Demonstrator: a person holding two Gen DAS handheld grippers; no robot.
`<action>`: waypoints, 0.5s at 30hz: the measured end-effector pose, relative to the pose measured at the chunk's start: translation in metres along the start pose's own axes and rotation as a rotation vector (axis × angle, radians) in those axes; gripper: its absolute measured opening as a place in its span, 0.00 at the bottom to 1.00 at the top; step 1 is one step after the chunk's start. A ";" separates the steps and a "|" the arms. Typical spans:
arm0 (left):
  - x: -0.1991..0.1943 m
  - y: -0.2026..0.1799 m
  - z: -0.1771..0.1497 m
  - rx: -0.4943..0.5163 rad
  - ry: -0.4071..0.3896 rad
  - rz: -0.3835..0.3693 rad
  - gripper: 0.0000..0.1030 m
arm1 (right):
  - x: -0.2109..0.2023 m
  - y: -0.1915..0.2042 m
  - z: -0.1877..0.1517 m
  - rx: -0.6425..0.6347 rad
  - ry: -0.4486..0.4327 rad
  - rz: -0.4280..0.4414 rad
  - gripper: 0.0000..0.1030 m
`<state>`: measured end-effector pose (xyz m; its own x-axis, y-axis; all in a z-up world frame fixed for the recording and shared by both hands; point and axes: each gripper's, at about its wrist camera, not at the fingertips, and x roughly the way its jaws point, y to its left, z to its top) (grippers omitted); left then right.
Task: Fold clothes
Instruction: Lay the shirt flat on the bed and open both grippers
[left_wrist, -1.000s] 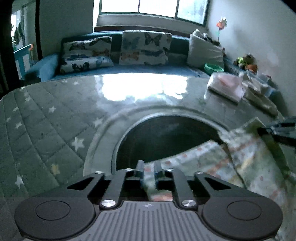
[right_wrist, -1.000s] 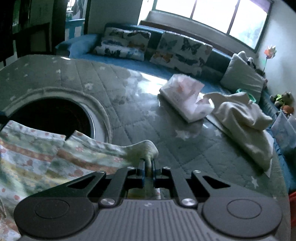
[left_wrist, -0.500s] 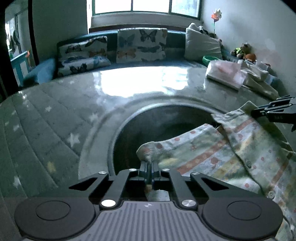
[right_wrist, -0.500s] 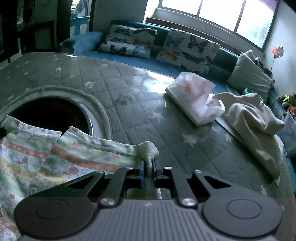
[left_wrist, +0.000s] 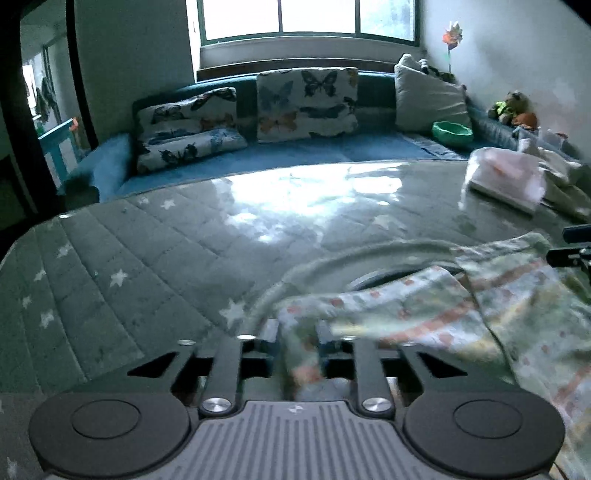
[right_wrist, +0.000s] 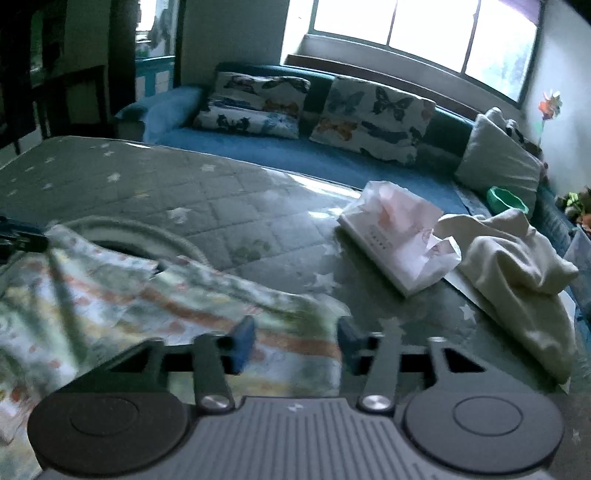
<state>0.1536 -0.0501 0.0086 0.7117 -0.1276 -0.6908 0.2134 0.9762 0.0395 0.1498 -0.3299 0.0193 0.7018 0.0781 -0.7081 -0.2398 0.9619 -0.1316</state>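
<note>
Both claws sit over the patterned garment (left_wrist: 436, 314) spread on the quilted star-print mat (left_wrist: 147, 251). Left gripper (left_wrist: 297, 338) has its jaws parted, with a bunched edge of the cloth lying between them; the fabric there is blurred, and whether the pads press on it cannot be told. Right gripper (right_wrist: 295, 338) is released, its blue-tipped fingers (right_wrist: 242, 341) spread wide with the garment's corner lying loose under and between them.

Relative to the round dark opening (right_wrist: 122, 249) ringed in the mat, the garment covers the near side of the opening and drapes back toward both cameras. Beyond the opening and to its right lies a plastic-wrapped pack (right_wrist: 399, 247), touching a cream-coloured cloth (right_wrist: 517, 273) heaped further right. Behind the mat, well apart from the opening, runs a blue sofa (right_wrist: 332, 162) with butterfly cushions (right_wrist: 373, 118), a plain grey pillow (right_wrist: 498, 166) and a green bowl (right_wrist: 506, 197).
</note>
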 end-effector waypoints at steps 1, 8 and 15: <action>-0.005 -0.001 -0.003 -0.003 -0.006 -0.006 0.47 | -0.006 0.004 -0.004 -0.006 0.002 0.011 0.53; -0.054 -0.010 -0.022 -0.006 -0.071 -0.054 0.78 | -0.046 0.033 -0.035 -0.047 0.015 0.078 0.84; -0.112 -0.046 -0.061 0.027 -0.138 -0.178 1.00 | -0.086 0.062 -0.078 -0.081 0.010 0.109 0.97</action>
<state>0.0232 -0.0695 0.0402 0.7457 -0.3222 -0.5832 0.3605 0.9312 -0.0535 0.0226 -0.2975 0.0175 0.6620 0.1782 -0.7280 -0.3679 0.9235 -0.1085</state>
